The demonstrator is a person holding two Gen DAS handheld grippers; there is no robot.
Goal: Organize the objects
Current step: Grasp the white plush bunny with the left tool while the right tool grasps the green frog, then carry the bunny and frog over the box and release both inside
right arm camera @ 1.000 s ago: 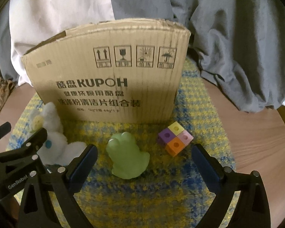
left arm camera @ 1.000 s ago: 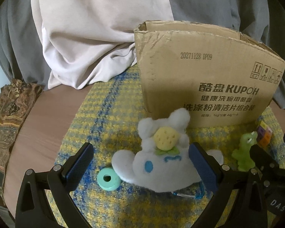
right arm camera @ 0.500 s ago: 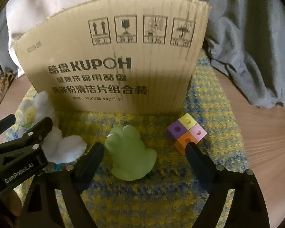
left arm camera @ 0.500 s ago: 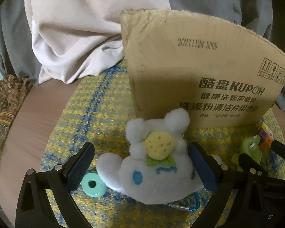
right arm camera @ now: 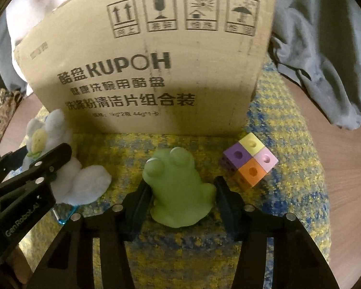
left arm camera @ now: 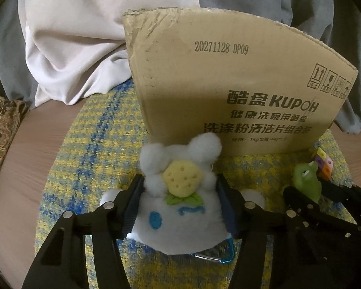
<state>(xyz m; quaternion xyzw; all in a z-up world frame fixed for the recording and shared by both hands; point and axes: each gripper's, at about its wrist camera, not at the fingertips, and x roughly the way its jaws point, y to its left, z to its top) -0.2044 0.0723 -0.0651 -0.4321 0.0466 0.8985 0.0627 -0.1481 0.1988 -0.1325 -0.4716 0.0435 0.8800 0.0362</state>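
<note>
Both grippers clamped on soft toys.
Left gripper, jaws closing, squeezes white plush rabbit; right gripper grips green rubber frog.

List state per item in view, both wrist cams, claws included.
left claw: jaws closing, pads pressing into the white plush toy's sides
white plush toy: lying on the mat, gripped
right claw: shut on the green frog toy
green frog toy: upright on the mat, gripped
colour cube block: free on the mat, untouched
cardboard box: upright behind the toys, inside hidden
woven mat: flat on the table
</note>
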